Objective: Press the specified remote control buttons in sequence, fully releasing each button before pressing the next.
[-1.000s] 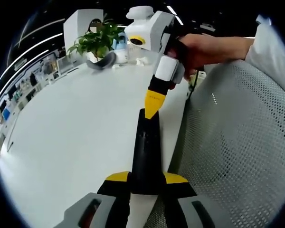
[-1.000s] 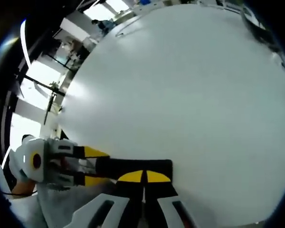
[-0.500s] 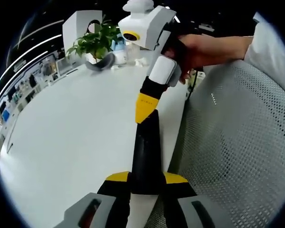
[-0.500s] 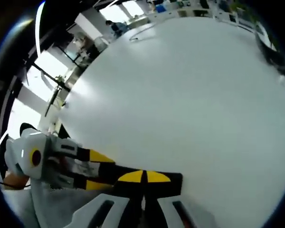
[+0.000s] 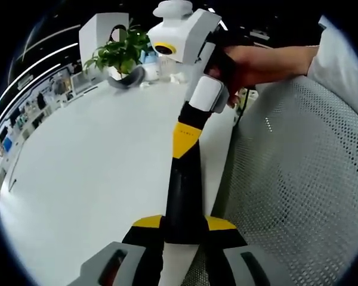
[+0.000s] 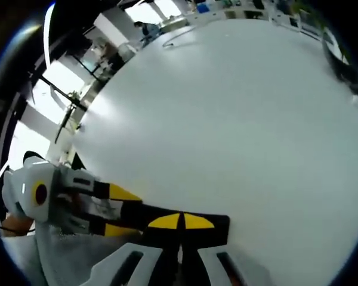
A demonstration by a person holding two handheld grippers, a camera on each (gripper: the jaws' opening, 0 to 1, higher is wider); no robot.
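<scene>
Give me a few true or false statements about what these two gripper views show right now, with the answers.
1. The left gripper clamps a long black remote control between its jaws. True.
2. The right gripper has its yellow tips open wide. False: they sit closed together over the remote.
3. A leafy green potted plant stands at the far end of the white table. True.
4. The remote lies flat in the middle of the table. False: it is held at the table's edge.
5. A grey perforated mesh surface lies beside the table. True.
</scene>
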